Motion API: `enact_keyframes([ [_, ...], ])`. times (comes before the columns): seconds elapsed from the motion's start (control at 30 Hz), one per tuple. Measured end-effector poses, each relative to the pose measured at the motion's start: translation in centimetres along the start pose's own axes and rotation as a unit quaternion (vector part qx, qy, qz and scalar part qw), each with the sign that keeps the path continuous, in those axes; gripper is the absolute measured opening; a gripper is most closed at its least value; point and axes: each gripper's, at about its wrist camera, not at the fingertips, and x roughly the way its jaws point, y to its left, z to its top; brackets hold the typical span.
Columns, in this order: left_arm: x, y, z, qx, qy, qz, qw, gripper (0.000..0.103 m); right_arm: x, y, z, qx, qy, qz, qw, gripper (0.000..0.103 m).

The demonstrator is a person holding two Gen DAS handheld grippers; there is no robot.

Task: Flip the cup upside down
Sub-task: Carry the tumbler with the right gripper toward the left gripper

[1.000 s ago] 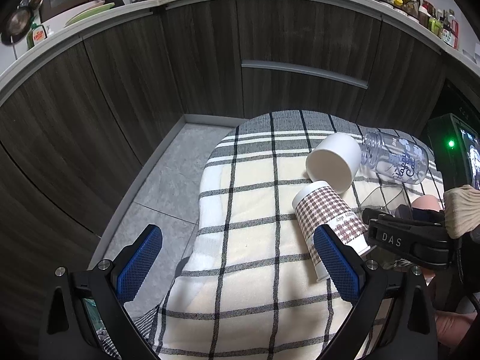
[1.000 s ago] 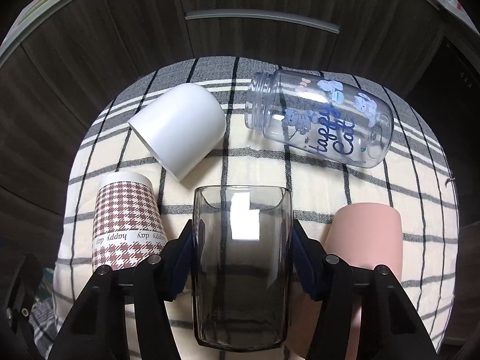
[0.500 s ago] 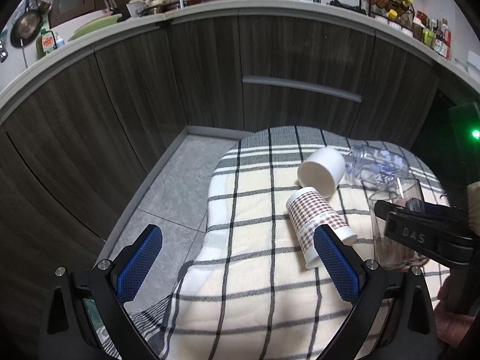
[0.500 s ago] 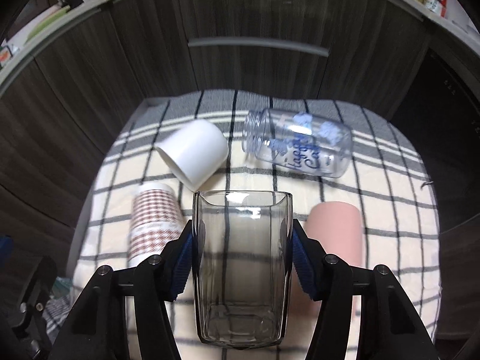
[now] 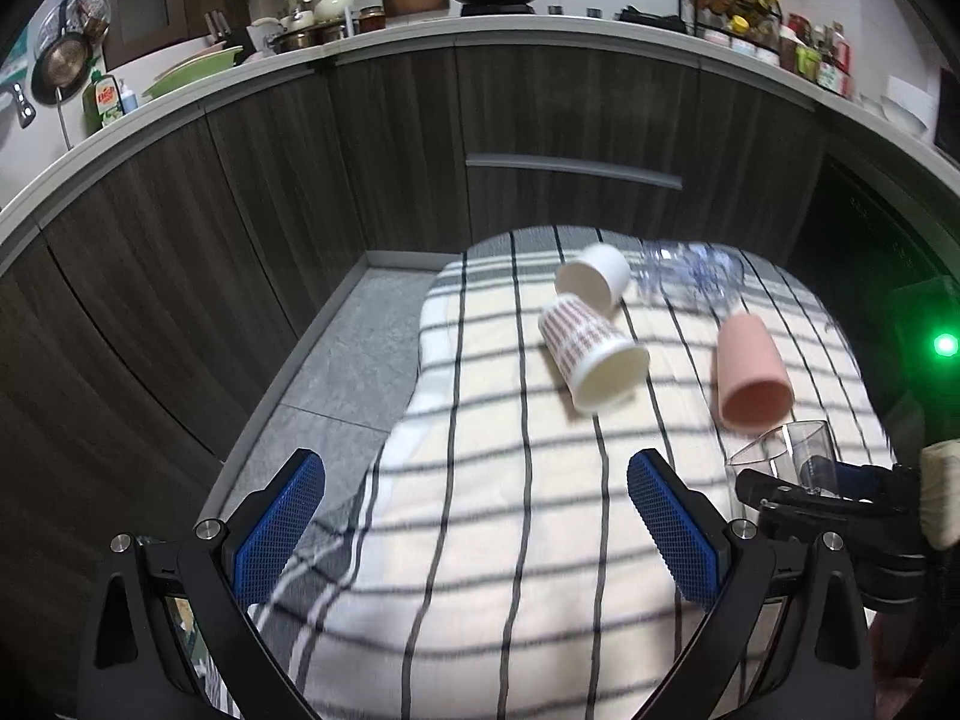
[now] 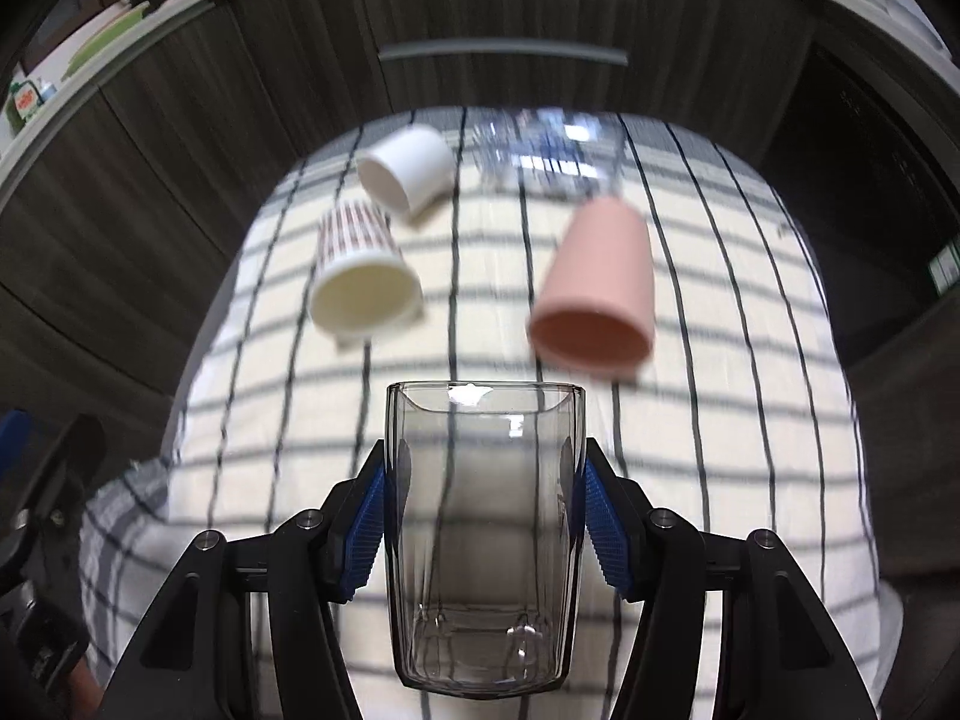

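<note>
Glass is slick: the right hand-held gripper point(image 6: 485, 525) clamps the clear cup point(image 6: 483, 534) by its sides, above the checked cloth point(image 6: 750, 480) (pads low on it). Turning could let it slip. Left hand-held gripper point(image 5: 474, 531) gapes empty.

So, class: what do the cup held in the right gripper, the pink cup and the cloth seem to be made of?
Held cup: clear glass or hard plastic; stripes show through, with glints.
Pink cup: matte, opaque, possibly silicone or plastic.
Cloth: woven checked fabric, draping softly.
</note>
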Motion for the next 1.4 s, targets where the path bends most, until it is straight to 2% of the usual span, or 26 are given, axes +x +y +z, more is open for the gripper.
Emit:
enact_keyframes([
  [0.3, 0.8, 0.1, -3.3, -0.003, 0.020, -0.001, 0.9998, 0.103, 3.6, -0.1, -2.6, 0.014, 0.020, -0.013, 1.000, 0.059],
  [0.6, 1.5, 0.2, -3.7, -0.003, 0.025, 0.006, 0.9997, 0.103, 4.4, 0.0, -2.8, 0.021, 0.016, -0.004, 1.000, 0.062],
  [0.63, 1.4, 0.2, -3.7, -0.002, 0.023, 0.006, 0.9997, 0.103, 4.1, -0.2, -2.7, 0.023, 0.011, -0.003, 1.000, 0.071],
  [0.7, 1.1, 0.1, -3.6, -0.001, 0.021, 0.005, 0.9998, 0.103, 3.3, -0.4, -2.7, 0.024, -0.002, -0.001, 1.000, 0.076],
  [0.93, -1.1, -1.8, -3.2, 0.002, -0.004, -0.012, 0.9999, 0.103, -2.1, -2.3, -3.3, 0.034, -0.067, 0.006, 0.997, 0.076],
  [1.1, -2.4, -5.6, -3.8, 0.022, -0.016, -0.057, 0.9980, 0.103, -5.9, -5.9, -5.2, 0.055, -0.108, -0.014, 0.992, 0.077],
  [1.2, -2.9, -8.1, -4.4, 0.037, -0.022, -0.084, 0.9955, 0.103, -6.9, -7.8, -6.7, 0.066, -0.112, -0.031, 0.991, 0.077],
  [1.4, -2.7, -11.1, -5.4, 0.050, -0.027, -0.111, 0.9922, 0.103, -6.7, -11.6, -9.5, 0.102, -0.106, -0.047, 0.988, 0.077],
])
